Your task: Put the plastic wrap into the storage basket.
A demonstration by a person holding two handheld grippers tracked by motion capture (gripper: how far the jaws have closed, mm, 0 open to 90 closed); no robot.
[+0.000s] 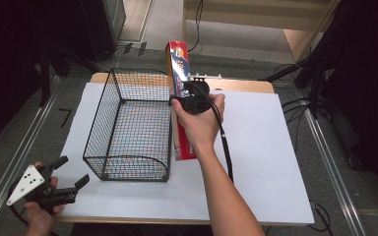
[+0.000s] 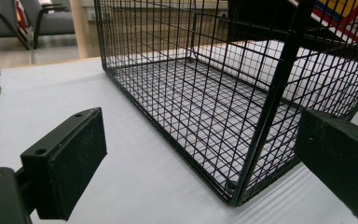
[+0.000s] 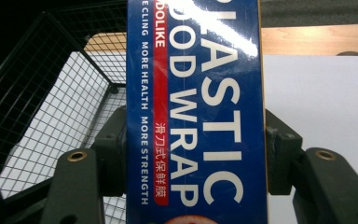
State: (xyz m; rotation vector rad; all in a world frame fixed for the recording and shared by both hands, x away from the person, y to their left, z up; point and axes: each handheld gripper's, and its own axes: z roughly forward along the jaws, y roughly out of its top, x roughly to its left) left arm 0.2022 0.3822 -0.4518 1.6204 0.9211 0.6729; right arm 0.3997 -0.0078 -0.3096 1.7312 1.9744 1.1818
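Observation:
A long plastic wrap box (image 1: 179, 73), blue and red with white lettering (image 3: 196, 107), is held above the table beside the right wall of a black wire basket (image 1: 128, 125). My right gripper (image 1: 189, 96) is shut on the box, one jaw pressed on each long side. At the near left corner of the table my left gripper (image 1: 71, 172) stands open, pointing at the basket's near corner (image 2: 235, 186) with nothing between its pads (image 2: 70, 163). The basket holds nothing.
White paper (image 1: 266, 157) covers most of the wooden table (image 1: 246, 84). Metal floor rails (image 1: 15, 162) run along both sides. Cables lie on the floor at the right (image 1: 298, 105). Chairs (image 2: 42, 21) stand beyond the table in the left gripper view.

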